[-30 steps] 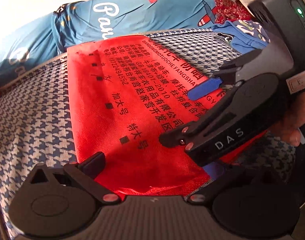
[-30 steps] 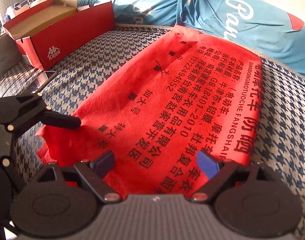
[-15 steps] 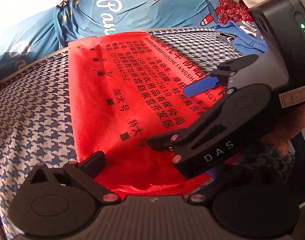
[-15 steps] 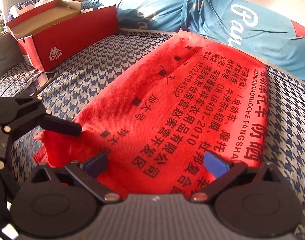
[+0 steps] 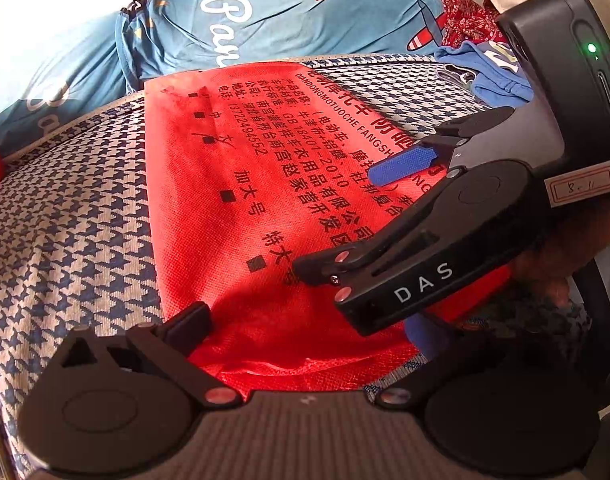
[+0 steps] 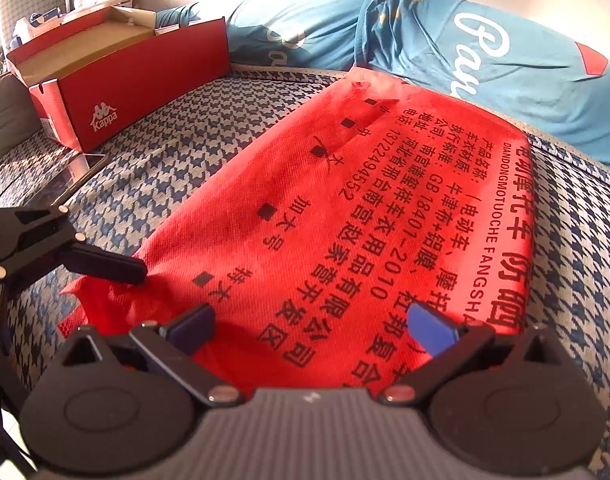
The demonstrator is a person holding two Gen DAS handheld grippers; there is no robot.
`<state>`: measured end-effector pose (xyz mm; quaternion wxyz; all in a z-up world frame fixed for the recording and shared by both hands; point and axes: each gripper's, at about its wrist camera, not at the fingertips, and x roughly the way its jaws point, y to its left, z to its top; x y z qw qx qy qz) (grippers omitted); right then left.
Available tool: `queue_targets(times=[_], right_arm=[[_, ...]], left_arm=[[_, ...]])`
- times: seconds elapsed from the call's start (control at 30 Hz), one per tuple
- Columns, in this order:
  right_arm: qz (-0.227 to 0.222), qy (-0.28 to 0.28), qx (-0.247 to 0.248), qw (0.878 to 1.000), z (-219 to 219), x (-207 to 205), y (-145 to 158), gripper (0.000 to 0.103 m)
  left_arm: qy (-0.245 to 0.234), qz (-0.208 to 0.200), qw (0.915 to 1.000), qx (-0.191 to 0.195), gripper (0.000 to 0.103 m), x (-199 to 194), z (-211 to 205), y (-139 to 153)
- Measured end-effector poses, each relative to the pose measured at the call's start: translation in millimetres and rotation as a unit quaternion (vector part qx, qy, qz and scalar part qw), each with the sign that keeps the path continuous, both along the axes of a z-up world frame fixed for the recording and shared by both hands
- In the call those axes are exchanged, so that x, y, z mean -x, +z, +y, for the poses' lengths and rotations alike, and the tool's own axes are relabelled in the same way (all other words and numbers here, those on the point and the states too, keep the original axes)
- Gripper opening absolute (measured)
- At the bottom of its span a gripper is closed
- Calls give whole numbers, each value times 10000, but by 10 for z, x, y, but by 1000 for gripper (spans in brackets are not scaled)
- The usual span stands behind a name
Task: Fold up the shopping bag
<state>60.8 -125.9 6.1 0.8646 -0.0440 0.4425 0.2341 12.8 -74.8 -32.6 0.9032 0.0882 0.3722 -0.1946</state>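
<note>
- Red shopping bag [image 6: 345,220] lies flat on the houndstooth bed [image 6: 193,152], seemingly folded into a long strip; further folds left.
- Right gripper [image 6: 313,320] jaws have just been opening, now wide apart over its near edge.
- Left gripper [image 5: 305,332]: jaws look apart too.

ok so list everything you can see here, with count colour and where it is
shopping bag: 1, red with black print, flat on the checked surface, near edge under both grippers
checked surface: 1, blue and white houndstooth, under everything
shoe box: 1, red, open, far left in the right wrist view
printed fabric: blue with white lettering, along the far edge behind the bag
clothes pile: red patterned and blue pieces, far right in the left wrist view
left gripper: 1, black, open, over the bag's near edge
right gripper: 1, black with blue pads, open, jaws just widened, nothing clamped
</note>
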Motion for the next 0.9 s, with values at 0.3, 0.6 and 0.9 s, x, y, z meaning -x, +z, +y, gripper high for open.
queue_targets(times=[0.3,0.6,0.9], right_arm=[[-6,-32,7,10000,17,-4,-8,103],[1,-50,9,10000,29,-2,-6,103],[16,-20,-10,10000,0,-34,-10,103]], left_arm=[[12,-42,10000,10,103,-21,-19,-3],[11,-97,10000,5,103,-31,-41,-7],[30,-76,10000,0,103,-10,-27,3]])
